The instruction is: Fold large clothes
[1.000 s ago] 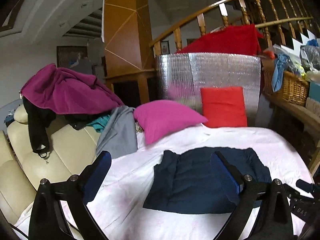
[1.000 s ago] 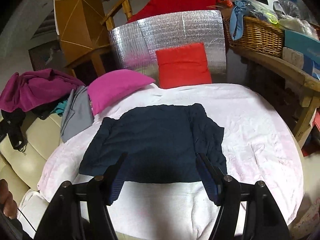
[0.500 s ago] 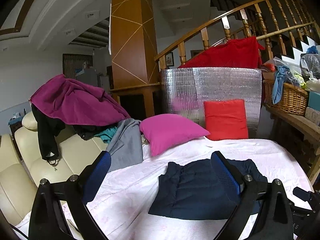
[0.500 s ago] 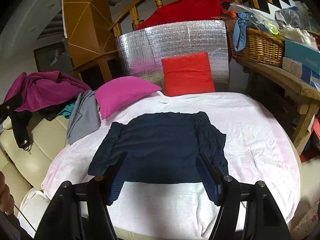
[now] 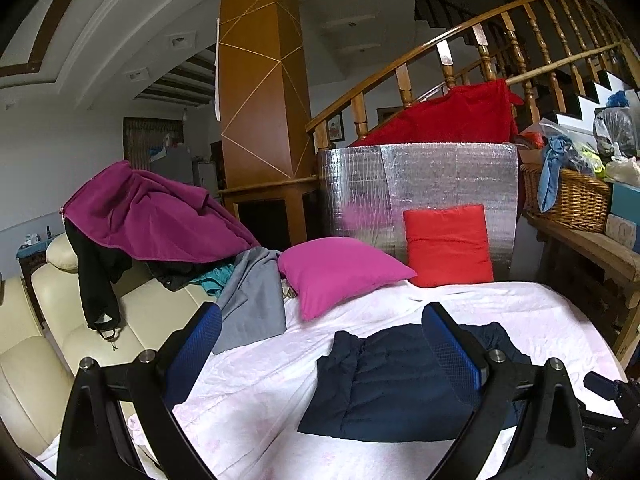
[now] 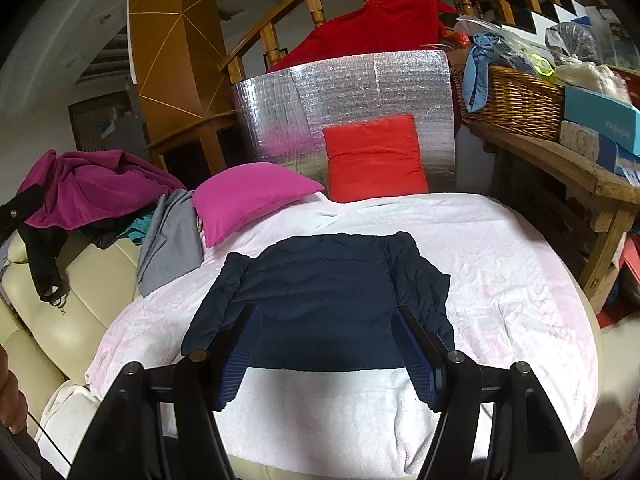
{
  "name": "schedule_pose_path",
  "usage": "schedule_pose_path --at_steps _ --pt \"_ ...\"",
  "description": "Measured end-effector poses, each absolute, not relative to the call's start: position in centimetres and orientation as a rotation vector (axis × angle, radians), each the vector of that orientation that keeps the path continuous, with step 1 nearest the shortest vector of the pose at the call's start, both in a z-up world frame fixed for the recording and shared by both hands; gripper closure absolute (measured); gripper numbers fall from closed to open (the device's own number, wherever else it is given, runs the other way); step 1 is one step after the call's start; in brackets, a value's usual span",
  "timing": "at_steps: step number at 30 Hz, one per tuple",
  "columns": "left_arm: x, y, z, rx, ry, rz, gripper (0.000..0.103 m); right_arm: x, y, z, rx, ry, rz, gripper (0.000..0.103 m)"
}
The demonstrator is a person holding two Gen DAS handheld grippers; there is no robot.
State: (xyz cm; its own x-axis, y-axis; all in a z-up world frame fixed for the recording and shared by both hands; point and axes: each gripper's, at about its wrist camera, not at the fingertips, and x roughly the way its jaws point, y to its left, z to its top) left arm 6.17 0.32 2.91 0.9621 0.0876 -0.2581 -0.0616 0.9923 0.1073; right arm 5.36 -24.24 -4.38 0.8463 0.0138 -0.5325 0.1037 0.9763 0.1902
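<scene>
The bed [image 6: 500, 280], covered with a pale pink sheet, carries the work. The navy jacket [image 6: 332, 296] lies flat at its centre, sleeves already folded inward. A pink pillow [image 6: 248, 196] and a red cushion [image 6: 372, 160] lie beyond it. The right gripper [image 6: 326, 354] and left gripper [image 5: 320, 354] hover above the near hem, jaws apart, holding nothing. Current step, as judged: between folds. The next move requires lowering both grippers to pinch the hem and fold it toward the collar.
</scene>
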Motion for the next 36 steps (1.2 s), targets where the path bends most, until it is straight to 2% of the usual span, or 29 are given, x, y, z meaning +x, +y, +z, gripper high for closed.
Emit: schedule_pose_path --at_steps 36 --pt "5.5 -1.1 2.6 0.13 0.282 0.03 0.003 4.3 -25.3 -3.9 0.246 0.519 -0.066 0.032"
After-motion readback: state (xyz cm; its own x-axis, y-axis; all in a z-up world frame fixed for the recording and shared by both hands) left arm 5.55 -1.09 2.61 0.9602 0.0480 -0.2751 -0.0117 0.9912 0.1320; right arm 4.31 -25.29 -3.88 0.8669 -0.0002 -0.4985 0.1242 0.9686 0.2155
